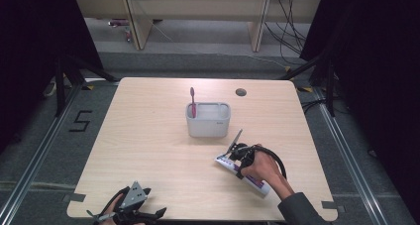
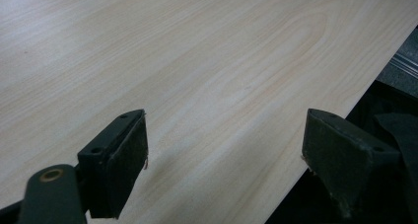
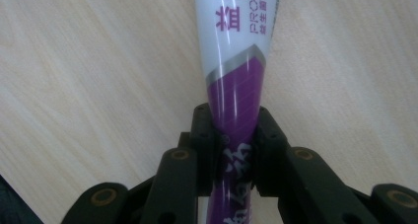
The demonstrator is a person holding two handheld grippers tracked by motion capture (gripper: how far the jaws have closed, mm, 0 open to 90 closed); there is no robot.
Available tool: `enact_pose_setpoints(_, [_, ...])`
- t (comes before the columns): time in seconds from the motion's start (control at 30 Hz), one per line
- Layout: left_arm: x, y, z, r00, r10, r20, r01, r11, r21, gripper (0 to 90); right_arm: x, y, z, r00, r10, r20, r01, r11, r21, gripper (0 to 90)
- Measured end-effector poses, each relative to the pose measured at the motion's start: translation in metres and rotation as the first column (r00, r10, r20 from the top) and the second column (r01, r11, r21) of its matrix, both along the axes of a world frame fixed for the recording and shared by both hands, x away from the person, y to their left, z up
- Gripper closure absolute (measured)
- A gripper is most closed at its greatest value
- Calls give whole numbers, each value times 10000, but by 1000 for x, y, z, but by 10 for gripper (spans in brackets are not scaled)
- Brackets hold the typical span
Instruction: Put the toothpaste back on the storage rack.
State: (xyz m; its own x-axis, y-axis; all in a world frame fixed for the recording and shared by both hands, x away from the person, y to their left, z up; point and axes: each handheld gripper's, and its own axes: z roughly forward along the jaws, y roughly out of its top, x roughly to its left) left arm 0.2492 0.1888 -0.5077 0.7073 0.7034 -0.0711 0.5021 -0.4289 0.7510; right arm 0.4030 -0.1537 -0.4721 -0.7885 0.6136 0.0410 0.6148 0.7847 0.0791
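The left gripper [image 1: 130, 211] lies nearest, at the near left corner of the table [image 1: 148, 150], its jaws spread wide over bare wood and holding nothing. The right gripper [image 3: 231, 150] is pinched on a toothpaste tube [image 3: 235, 61], the black pads pressing the purple part of the tube from both sides while the white printed end runs out ahead of them. From above, the tube [image 1: 224, 161] lies flat near the near right part of the table, slanting toward the right edge, just in front of the grey holder [image 1: 208, 121]. The tube looks light and soft: it will likely dent under the pads, and its glossy skin could slip, so a hold across the fuller purple body seems safer than one on the thin crimped end. The holder stands at the middle of the table with a pink toothbrush [image 1: 192, 100] upright in its left compartment. The table is pale smooth wood with a cable hole [image 1: 240, 92] near the far edge; beyond it are grey floor, shelving legs and loose cables.
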Motion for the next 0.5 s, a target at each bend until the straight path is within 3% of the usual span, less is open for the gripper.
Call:
enact_pose_setpoints(0.07, [0, 0, 0, 10000, -67, -28, 67, 10000, 1, 171, 1, -2, 1, 9995, 254, 183, -255, 9997, 59, 755])
enact_pose_setpoints(0.33, [0, 0, 1, 10000, 26, -9, -26, 10000, -4, 172, 1, -9, 24, 9981, 165, 602, -201, 9980, 597, 756])
enact_pose_setpoints(0.4, [0, 0, 0, 10000, 16, 1, -16, 10000, 47, 172, 2, -11, 30, 9967, 246, 777, -309, 9962, 818, 756])
enact_pose_setpoints(0.43, [0, 1, 1, 10000, -15, -6, 15, 10000, 47, 172, 0, -11, 37, 9959, 5, 901, -115, 9925, 1219, 756])
enact_pose_setpoints(0.5, [0, 1, 1, 10000, 27, 14, -27, 10000, 15, 172, 1, -13, 39, 9948, 83, 1018, -221, 9906, 1348, 755])
